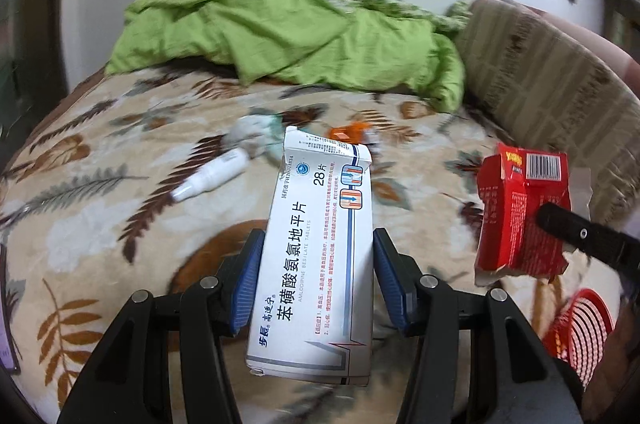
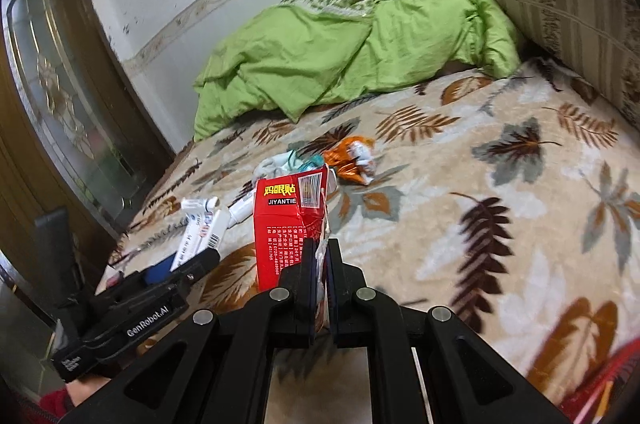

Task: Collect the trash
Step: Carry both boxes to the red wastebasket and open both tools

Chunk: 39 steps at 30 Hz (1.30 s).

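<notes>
Holding now: left gripper point(image 1: 316, 280) clamps white pill box point(image 1: 318, 244); right gripper point(image 2: 320, 256) pinches red carton point(image 2: 290, 224).
Left on bed: white tube point(image 1: 208, 175), orange wrapper point(image 2: 352, 159), perhaps crumpled tissue point(image 1: 250, 133).
Bin: red basket point(image 1: 584, 332), nothing dropped yet.

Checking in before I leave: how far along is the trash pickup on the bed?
In hand: left gripper holds the white pill box, right gripper the red box. Left: white tube, crumpled wrappers. Nothing visibly binned in the red basket.
</notes>
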Motion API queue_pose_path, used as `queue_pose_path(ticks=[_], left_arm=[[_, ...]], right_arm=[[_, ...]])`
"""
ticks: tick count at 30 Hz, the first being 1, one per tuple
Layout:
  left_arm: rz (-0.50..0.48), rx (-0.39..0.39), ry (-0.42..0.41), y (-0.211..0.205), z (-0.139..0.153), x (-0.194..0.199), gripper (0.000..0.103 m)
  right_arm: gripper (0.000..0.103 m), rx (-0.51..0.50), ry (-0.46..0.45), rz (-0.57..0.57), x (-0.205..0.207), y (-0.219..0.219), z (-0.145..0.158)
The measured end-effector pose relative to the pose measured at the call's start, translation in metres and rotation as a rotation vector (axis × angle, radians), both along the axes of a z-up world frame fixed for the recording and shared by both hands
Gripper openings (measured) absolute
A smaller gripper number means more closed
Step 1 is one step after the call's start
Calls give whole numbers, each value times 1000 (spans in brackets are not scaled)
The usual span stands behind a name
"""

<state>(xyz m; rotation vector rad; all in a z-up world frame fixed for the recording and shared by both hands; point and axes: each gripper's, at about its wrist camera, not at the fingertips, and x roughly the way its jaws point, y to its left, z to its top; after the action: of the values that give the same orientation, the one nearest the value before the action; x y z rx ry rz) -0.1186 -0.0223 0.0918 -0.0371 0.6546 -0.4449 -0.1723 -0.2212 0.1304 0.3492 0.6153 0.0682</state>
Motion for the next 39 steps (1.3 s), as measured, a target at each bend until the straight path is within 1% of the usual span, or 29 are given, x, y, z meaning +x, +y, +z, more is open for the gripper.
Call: queue_pose_path(ticks=[3,6,11,14,16,19,21,24,25,26,27,28,30,32,35,39], left_arm=[[-75,2,-14,-22,10,-15,52],[-176,5,-26,-53,20,-37,52],[-383,-8,-11,-115,36,-79,52],[-494,-15,17,-149,39,-97,52],[-562,-25,53,-172,39,-108,52],[-654,-38,128,-205,34,-122,52],[-697,-31,159,-225,30,-134,52],[-735,-6,180,-248,22,-148,53],[-755,6,195,-256,18,-152,55],[-772,15,209,-264,15,-156,60],[-784,20,213,-268,14,-159,62],[-790,25,211,-269,14,-162,65],[-798,26,206,-268,14,-165,68],[-793,20,202,-266,16,-163,68],[-757,5,198,-253,20,-154,68],[-681,-13,192,-227,24,-136,68]], right_arm=[[5,-2,-11,-45,-26,-21,12],[5,-12,-5,-110,-57,-50,19],[5,-41,36,-261,-118,-104,21],[5,-37,69,-368,-159,-136,18],[5,-48,100,-436,-184,-153,15],[5,-39,139,-499,-210,-172,9],[5,-36,162,-525,-223,-179,5],[6,-36,187,-545,-236,-187,-2],[6,-34,204,-550,-240,-190,-6],[6,-31,219,-553,-242,-192,-10],[12,-27,231,-562,-245,-195,-12],[25,-27,240,-577,-248,-198,-14],[38,-25,237,-595,-252,-200,-14],[38,-29,225,-606,-256,-203,-12],[38,-28,196,-598,-253,-202,-5],[38,-18,154,-542,-229,-191,4]])
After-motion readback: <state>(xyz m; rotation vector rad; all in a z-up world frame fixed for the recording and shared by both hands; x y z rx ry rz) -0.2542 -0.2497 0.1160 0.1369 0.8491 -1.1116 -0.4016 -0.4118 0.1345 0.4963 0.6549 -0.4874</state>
